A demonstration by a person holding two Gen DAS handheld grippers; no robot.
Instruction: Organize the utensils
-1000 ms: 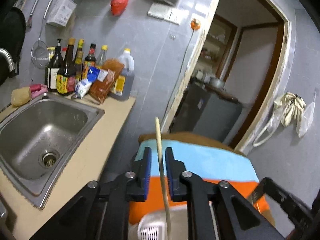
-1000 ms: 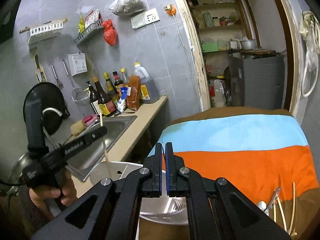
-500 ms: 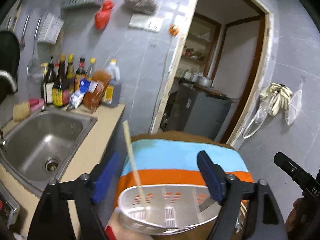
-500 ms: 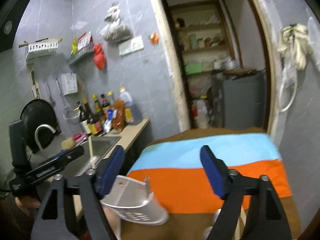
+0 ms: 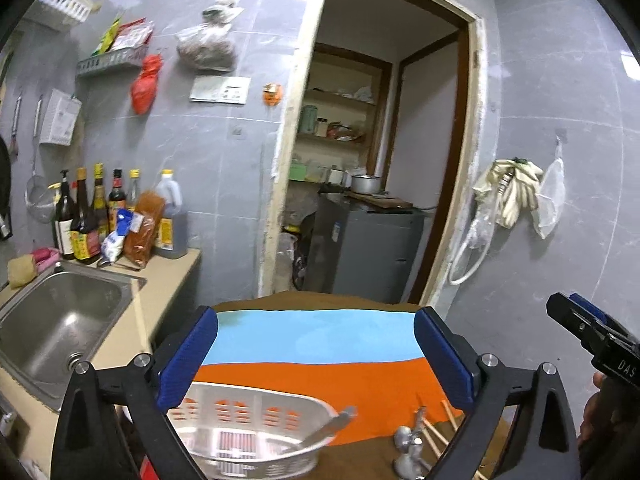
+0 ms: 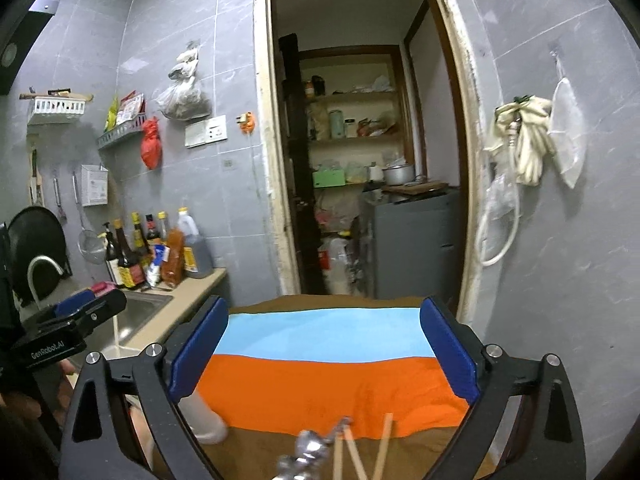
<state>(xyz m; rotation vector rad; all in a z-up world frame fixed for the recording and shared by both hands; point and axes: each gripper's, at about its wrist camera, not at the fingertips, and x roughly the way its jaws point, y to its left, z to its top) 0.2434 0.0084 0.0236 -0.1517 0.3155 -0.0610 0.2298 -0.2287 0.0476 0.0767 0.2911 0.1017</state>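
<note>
Both grippers spread wide above the striped cloth, holding nothing

The left gripper [image 5: 316, 354] view alone shows the white basket [image 5: 256, 436] at 6 o'clock with a metal utensil [image 5: 326, 432] leaning inside; loose chopsticks [image 5: 434, 434] and metal cutlery [image 5: 408, 448] lie at 5 o'clock on the cloth [image 5: 312, 376]. The right gripper [image 6: 324, 354] view shows chopsticks [image 6: 384, 448] at 6 o'clock and, at 9 o'clock, "GenRobot.AI" printed on the other tool's body
</note>
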